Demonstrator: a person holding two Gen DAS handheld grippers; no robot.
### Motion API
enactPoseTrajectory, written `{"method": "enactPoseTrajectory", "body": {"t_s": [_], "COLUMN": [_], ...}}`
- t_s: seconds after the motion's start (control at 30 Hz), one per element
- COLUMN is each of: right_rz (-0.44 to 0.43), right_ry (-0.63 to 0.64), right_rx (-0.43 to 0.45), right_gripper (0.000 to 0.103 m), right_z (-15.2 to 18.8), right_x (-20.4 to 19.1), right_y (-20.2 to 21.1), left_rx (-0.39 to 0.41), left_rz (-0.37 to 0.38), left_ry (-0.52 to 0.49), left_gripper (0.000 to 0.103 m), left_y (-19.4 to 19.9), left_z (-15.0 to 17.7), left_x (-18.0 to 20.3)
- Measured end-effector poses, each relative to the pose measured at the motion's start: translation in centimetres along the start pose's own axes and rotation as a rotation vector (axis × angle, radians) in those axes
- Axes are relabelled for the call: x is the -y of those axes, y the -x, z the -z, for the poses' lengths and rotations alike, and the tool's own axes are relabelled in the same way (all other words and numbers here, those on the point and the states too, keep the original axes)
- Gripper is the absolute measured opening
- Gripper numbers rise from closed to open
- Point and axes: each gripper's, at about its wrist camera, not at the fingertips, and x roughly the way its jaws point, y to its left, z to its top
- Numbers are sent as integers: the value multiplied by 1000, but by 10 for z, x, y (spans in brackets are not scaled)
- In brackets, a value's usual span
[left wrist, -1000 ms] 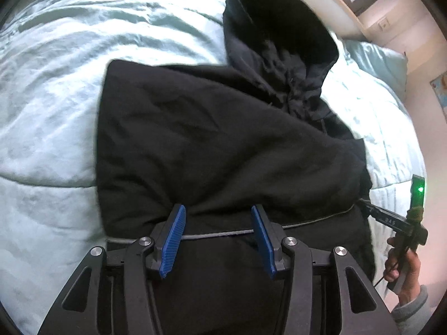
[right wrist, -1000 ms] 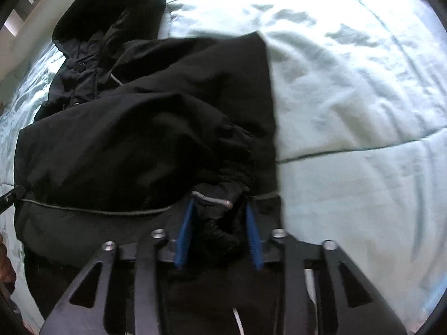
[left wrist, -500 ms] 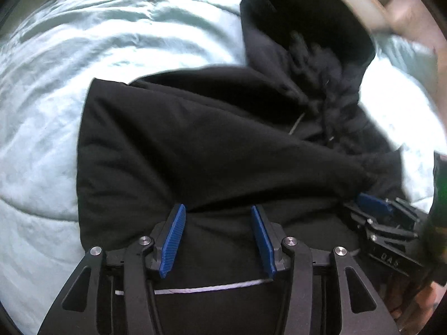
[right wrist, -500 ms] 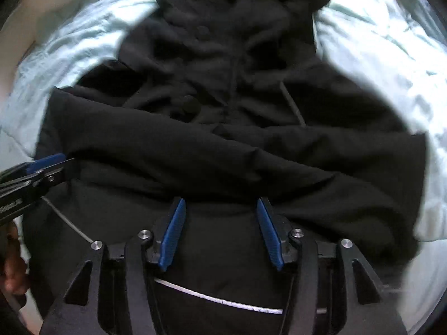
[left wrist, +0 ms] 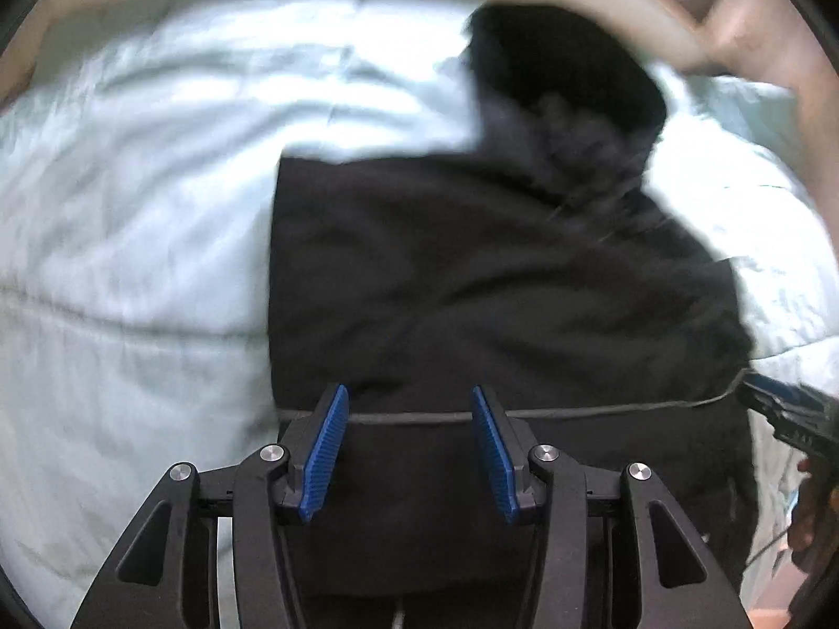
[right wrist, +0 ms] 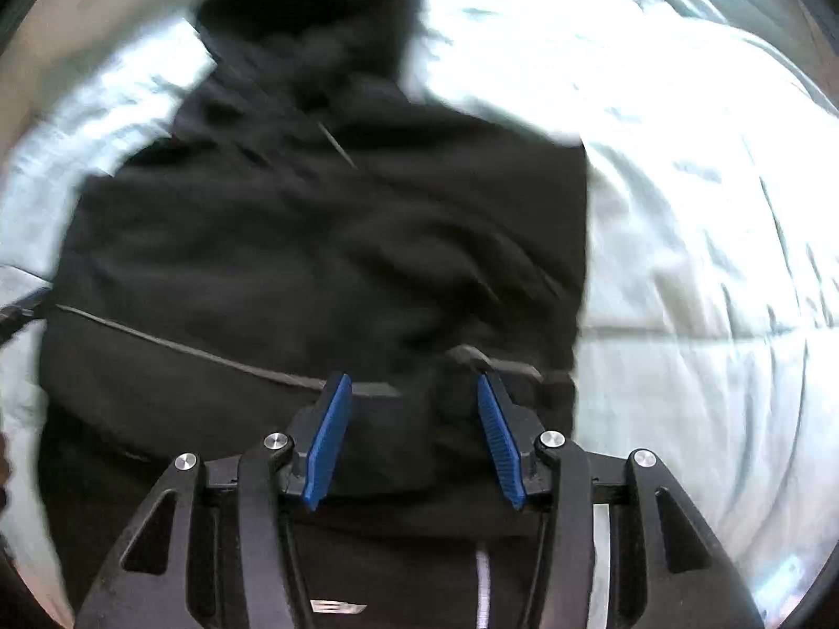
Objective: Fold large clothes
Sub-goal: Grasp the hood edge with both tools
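Note:
A black hooded jacket [left wrist: 472, 272] [right wrist: 314, 262] lies partly folded on the bed, with its hood [left wrist: 566, 68] [right wrist: 314, 10] at the far end. A thin grey cord [left wrist: 603, 411] [right wrist: 183, 348] runs across near its hem. My left gripper [left wrist: 409, 393] hovers open over the hem's left part, nothing pinched. My right gripper [right wrist: 413, 382] hangs over the right hem by a bunched cuff. Its jaws are closing with black fabric under the gap, and the pads are not pressing on it. In the left wrist view it shows at the right edge [left wrist: 786, 414]. Both views are blurred.
Pale blue bedding [left wrist: 131, 209] [right wrist: 708, 209] spreads around the jacket on both sides. A pillow [left wrist: 760, 110] lies at the far right by the wall. A person's hand [left wrist: 807, 519] holds the right gripper's handle.
The right gripper let go of the bunched cuff it was pinching and its jaws widened. Both grippers swung in over the jacket's middle, then back out toward the hem.

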Motion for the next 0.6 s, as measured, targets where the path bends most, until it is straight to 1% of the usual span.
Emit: {"method": "enactPoseTrajectory", "body": {"t_s": [0.03,0.07,0.1,0.17,0.2,0.23,0.27,0.3,0.33,0.37,0.4,0.47,0.53,0.6], "right_rz": [-17,-51,-48,-44,-69,-138,-180,-194,-188,-187,-214,-261,-269,-269], "right_ry": [-24,-46,-41,-14,-26,-45,-51,-50,-46,-46,-54,-83,-112,-130], "right_rx": [-41,-67,-71,-81,-75,-46,-13,32,68,105,151,200,246,282], "right_gripper": [51,51,51,50,50,50,50,50,50,50,50,50,50,50], "right_z": [6,9,8,0,-5,-15,-24,-37,-49,-64,-84,-115,-153,-187], "right_x": [5,8,7,7,10,16,21,25,27,29,31,34,35,35], "right_y": [-15,-25,-28,-15,-5,14,29,44,55,64,73,79,77,69], "left_rx": [-26,-31,-35,-19,20,59,87,117,153,189,212,254,281,299], "left_rz": [-23,-55,-72,-102,-97,-90,-89,-91,-90,-75,-52,-16,26,20], "left_ry": [6,-1,-8,-49,-86,-118,-140,-158,-173,-181,-183,-165,-156,-157], "left_gripper": [50,50,50,50,50,50,50,50,50,50,51,50,50,51], "left_y": [-14,-21,-20,-4,12,28,39,50,59,66,67,65,56,40], "left_z": [2,1,-1,-8,-14,-22,-30,-44,-62,-80,-98,-141,-175,-205], "left_x": [-3,-1,3,13,17,20,23,26,30,33,36,43,51,62]}}
